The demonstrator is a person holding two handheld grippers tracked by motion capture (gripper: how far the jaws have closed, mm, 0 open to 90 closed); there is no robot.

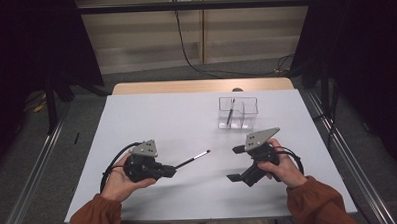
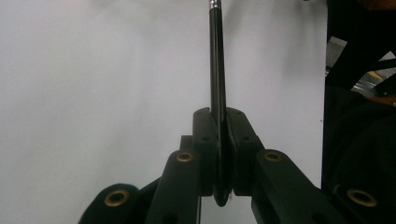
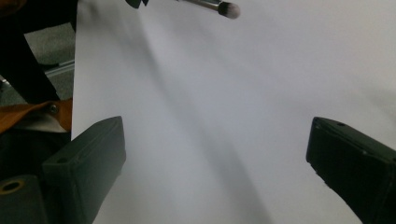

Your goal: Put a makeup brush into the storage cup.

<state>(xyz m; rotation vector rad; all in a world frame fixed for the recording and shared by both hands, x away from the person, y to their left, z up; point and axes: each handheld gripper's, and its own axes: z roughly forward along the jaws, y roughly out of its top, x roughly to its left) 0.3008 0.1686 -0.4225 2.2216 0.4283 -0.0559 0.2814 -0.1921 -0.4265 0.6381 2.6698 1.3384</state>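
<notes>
left tongs point(image 1: 169, 169) are clamped on the brush point(image 1: 192, 160), its long axis pointing up-right at the clear organizer point(image 1: 237, 112) across the surface point(image 1: 151, 118), while the wide-open right tongs point(image 1: 236, 163) sit nearer it.

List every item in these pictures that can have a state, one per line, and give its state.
Left hand-held gripper: shut on the slim black makeup brush.
Slim black makeup brush: held by its handle end, silver ferrule and bristle tip pointing towards the right hand-held gripper.
Right hand-held gripper: open, nothing between its jaws.
Clear plastic two-compartment organiser: upright on the white table, one dark brush leaning inside.
</notes>
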